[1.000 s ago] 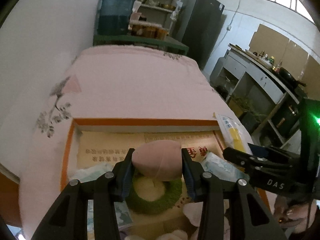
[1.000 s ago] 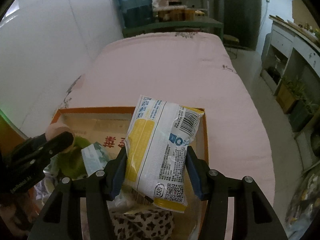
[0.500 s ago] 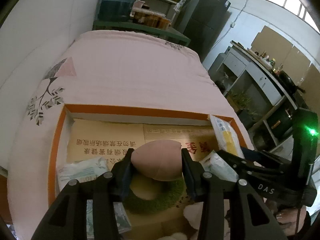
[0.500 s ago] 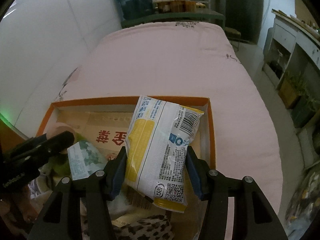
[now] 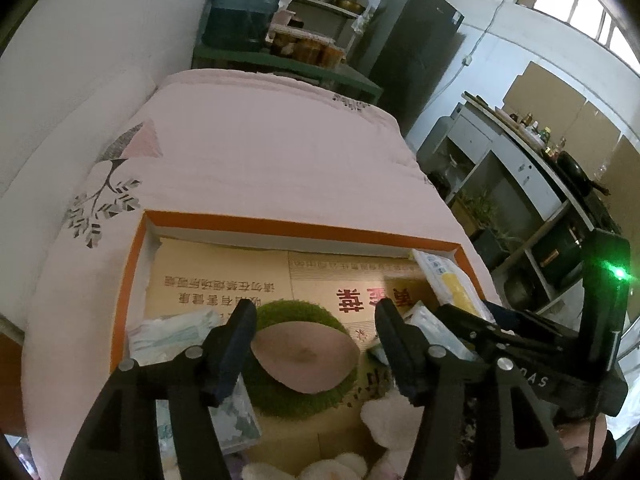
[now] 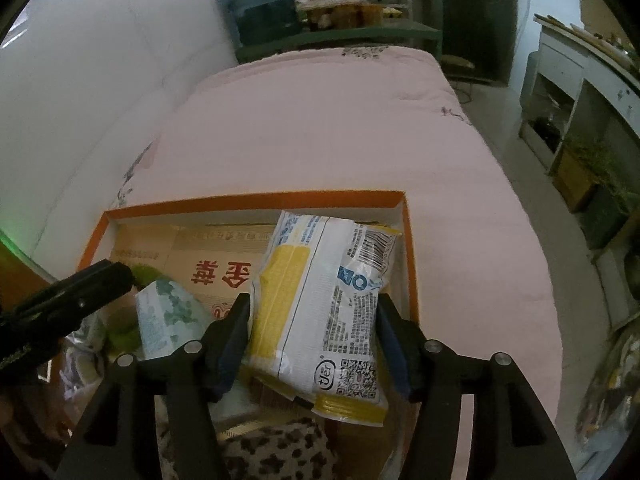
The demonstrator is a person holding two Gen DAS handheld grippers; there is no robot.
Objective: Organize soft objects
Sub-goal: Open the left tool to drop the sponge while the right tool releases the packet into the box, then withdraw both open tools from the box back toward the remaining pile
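- Left gripper (image 5: 316,344): jaws now stand apart. A second ago they were clamped on the pink egg-shaped sponge (image 5: 306,360); it now rests loose on the green mossy ring (image 5: 298,364) inside the orange-rimmed box (image 5: 300,227).
- Reading: the sponge looks delivered, so the left tool is probably free for the next soft item.
- Right gripper (image 6: 314,338): still pressed together on the yellow-and-white snack packet (image 6: 320,308), held over the box's right side, lower and further in than before. Likely next to be let go.
- Tissue packs (image 5: 176,326) lie beside the ring, at the box's left.
- Hard to make out: whether the sponge touches either left finger; white fluffy items (image 5: 394,416) and leopard-print fabric (image 6: 280,454) are cut off at the frame bottoms; the packet hides the box floor beneath it.
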